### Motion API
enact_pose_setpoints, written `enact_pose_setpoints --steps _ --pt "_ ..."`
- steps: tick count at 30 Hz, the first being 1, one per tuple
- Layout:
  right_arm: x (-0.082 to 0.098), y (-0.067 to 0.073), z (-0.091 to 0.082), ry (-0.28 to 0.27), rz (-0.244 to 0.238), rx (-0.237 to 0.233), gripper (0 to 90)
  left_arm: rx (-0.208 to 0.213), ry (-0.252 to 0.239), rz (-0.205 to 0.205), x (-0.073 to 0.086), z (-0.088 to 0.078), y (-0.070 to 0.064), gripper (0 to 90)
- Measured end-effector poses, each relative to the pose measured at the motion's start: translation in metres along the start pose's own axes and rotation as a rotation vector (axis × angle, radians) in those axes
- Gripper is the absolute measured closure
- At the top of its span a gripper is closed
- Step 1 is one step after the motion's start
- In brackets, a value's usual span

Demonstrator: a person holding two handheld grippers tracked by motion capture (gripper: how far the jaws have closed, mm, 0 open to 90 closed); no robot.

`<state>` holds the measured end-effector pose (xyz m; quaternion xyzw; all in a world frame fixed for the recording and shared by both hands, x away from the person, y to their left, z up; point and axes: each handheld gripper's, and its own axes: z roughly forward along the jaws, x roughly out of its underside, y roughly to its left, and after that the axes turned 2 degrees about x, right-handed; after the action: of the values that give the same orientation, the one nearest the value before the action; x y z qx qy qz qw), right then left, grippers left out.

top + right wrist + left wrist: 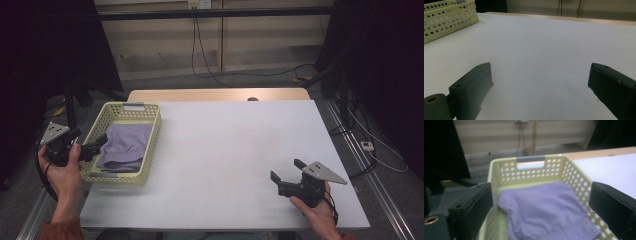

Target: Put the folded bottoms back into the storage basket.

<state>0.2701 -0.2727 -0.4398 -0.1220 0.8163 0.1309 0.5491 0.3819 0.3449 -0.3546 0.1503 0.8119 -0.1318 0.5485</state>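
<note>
pale yellow perforated plastic basket (150,131) stands at the left edge of the white table top (235,150), long side running away from the person. a grey handle strip (133,106) marks its far end wall. folded lilac cloth (127,145) lies flat inside the basket, covering most of the floor; its near hem reaches toward the near wall.

left gripper (92,147) is held in the person's left hand (62,170) at the outer long side of the basket, jaws pointing across the rim toward the cloth. the jaws stand wide apart and grip nothing. in the left gripper view, the left gripper (541,210) frames the lilac cloth (544,212) between its two black jaws, with the basket (499,170) beyond and the handle strip (531,159) at the far end. whether a jaw tip touches the basket wall cannot be determined.

right gripper (289,176) is held in the person's right hand (317,210) over the near right part of the table, well apart from the basket. its jaws are spread and hold nothing. in the right gripper view, the right gripper (541,82) looks along bare white table top (541,45), with a corner of the basket (449,17) at upper left.

a pale wooden edge (215,95) borders the far side of the table top.
</note>
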Motion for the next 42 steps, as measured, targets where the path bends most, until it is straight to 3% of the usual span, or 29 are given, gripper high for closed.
enact_pose_setpoints --steps 5,12,14,22,25,28,36,42 --pt "0.0 0.0 -0.001 -0.001 0.003 0.0 5.4 0.018 0.035 0.024 0.003 -0.002 -0.005 5.5" --pt "0.001 0.0 -0.004 -0.006 0.003 0.003 5.4 0.03 0.028 0.023 0.013 -0.011 -0.012 5.5" --pt "0.001 0.0 -0.005 -0.01 0.002 0.005 5.4 0.014 0.029 0.033 0.014 -0.014 -0.015 5.5" --pt "0.001 0.002 -0.006 -0.01 -0.011 -0.002 5.4 0.039 0.033 0.045 0.015 -0.026 -0.028 5.5" --pt "0.001 0.002 -0.006 -0.011 -0.011 -0.003 5.4 0.038 0.047 0.066 0.017 -0.027 -0.033 5.5" --pt "0.001 0.003 -0.005 -0.01 -0.012 -0.005 5.4 0.03 0.056 0.145 0.016 -0.027 -0.042 5.6" --pt "0.001 0.003 -0.004 -0.008 -0.013 -0.007 5.5 0.078 0.059 0.144 0.013 -0.024 -0.06 5.6" --pt "0.0 0.003 -0.004 -0.009 -0.016 -0.011 5.4 0.091 0.047 0.126 0.004 -0.028 -0.074 5.0"
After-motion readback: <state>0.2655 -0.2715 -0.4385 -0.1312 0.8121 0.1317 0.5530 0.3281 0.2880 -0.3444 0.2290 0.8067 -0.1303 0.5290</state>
